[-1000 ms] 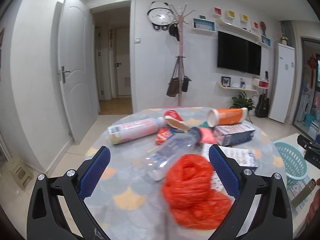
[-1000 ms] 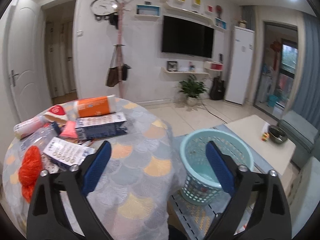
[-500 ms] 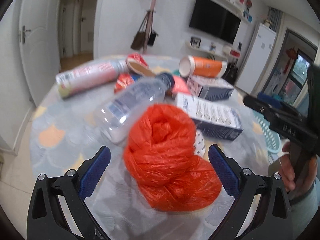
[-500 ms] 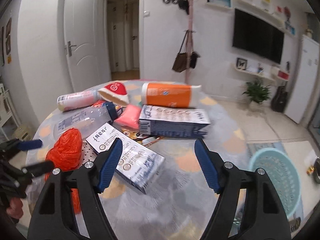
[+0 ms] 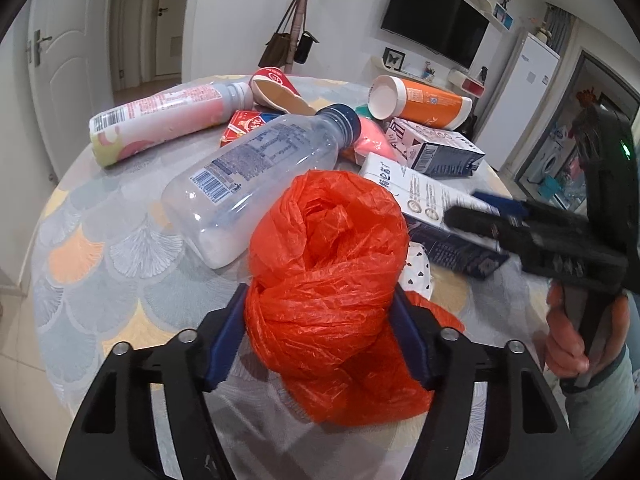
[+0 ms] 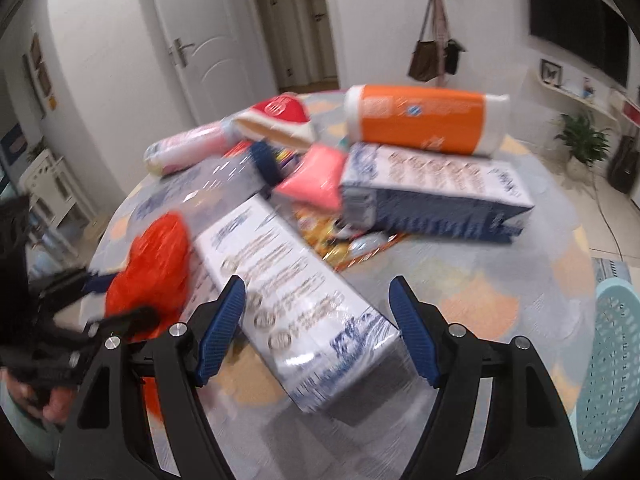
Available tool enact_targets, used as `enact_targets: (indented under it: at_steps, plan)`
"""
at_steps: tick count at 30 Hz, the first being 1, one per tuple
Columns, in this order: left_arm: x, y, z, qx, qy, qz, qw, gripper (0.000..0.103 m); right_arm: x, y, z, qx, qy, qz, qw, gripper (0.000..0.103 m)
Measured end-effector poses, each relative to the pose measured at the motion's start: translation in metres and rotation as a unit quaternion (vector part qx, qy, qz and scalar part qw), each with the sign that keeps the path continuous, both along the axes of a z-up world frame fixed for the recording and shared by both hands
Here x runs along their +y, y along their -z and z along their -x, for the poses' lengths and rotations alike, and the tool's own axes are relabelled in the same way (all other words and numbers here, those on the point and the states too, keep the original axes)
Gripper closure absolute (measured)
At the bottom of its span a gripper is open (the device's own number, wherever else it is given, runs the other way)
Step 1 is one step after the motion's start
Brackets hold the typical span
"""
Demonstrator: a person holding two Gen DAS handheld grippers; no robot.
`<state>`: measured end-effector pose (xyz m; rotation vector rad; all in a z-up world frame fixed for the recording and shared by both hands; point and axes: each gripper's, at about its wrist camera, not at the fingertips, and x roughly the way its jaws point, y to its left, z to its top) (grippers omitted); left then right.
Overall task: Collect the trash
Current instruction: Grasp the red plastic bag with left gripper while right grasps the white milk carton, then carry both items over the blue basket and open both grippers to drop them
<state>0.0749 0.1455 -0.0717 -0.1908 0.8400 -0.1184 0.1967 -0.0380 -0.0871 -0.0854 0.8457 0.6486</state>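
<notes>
A crumpled orange plastic bag (image 5: 324, 280) lies on the round table and fills the space between my left gripper's (image 5: 320, 340) blue pads, which press its sides. It also shows in the right wrist view (image 6: 156, 264). My right gripper (image 6: 318, 332) is open, its pads on either side of the near end of a white and blue carton (image 6: 296, 304), apart from it. The right gripper also shows in the left wrist view (image 5: 492, 216), over that carton (image 5: 424, 200).
Trash is piled on the patterned tablecloth (image 5: 112, 248): a clear bottle (image 5: 256, 176), a pink bottle (image 5: 160, 116), a red paper cup (image 5: 276, 92), an orange tube (image 6: 424, 120), a second carton (image 6: 436, 196). A teal basket (image 6: 612, 364) stands right of the table.
My left gripper has moved forward and closed from wide open onto the orange bag. My right gripper has swung left from the basket to the table and come down over the white carton.
</notes>
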Motion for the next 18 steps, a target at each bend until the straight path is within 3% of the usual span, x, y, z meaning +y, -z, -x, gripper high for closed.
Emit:
enact_targets:
  at_steps: [4, 7, 10, 13, 15, 18]
  plan:
    - [0.0, -0.004, 0.002, -0.006, 0.001, -0.007, 1.0, 0.045, 0.004, 0.003, 0.023, 0.011, -0.019, 0.003, 1.0, 0.032]
    - [0.0, -0.007, 0.003, -0.01, 0.002, -0.005, 0.9999, 0.047, 0.018, 0.003, 0.045, -0.011, -0.03, 0.03, 0.999, 0.033]
    - [0.0, -0.01, 0.004, -0.013, 0.004, -0.008, 0.9999, 0.049, 0.028, 0.0, 0.045, -0.028, -0.019, 0.049, 0.998, 0.033]
    - [-0.001, -0.017, 0.008, -0.022, 0.006, -0.012, 0.9997, 0.049, 0.033, -0.001, 0.032, -0.015, 0.001, 0.041, 0.999, 0.033]
    - [-0.002, -0.023, 0.011, -0.03, 0.007, -0.019, 0.9993, 0.05, 0.033, 0.002, 0.025, -0.01, 0.009, 0.047, 0.999, 0.047]
    - [-0.004, -0.032, 0.013, -0.042, 0.011, -0.024, 0.9988, 0.05, 0.03, -0.001, 0.028, -0.012, 0.01, 0.04, 0.999, 0.051]
